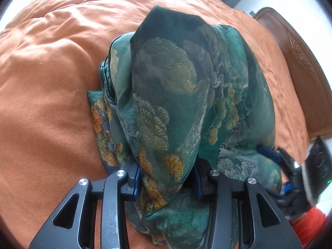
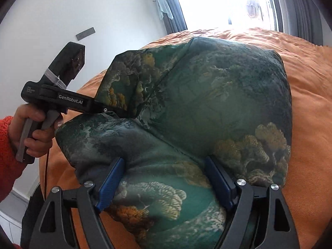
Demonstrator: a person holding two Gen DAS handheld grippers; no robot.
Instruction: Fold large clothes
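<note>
On the orange bed [image 1: 51,66]: one green floral garment [image 1: 176,87], part-folded. Left tool [image 1: 167,178] clamps a raised fold; right tool [image 2: 166,184], spread wide, straddles cloth, grip uncertain.

We get daylight in both views, fairly bright overall. In the right wrist view the window [image 2: 228,2] at 12 o'clock is blown out to pure white, w/ glare spilling onto the orange bedspread [image 2: 307,87] just below it. The green patterned garment [image 2: 217,95] reads dim and low-contrast against that backlight, esp. its upper folds. In the left wrist view light falls from 12 o'clock too; the bedspread washes pale near the top, and soft shadows sit under the garment's left edge. Both pics show heavy fisheye bending and black vignette at the corners. The device at 4 o'clock in the left view is motion-blurred.
</note>
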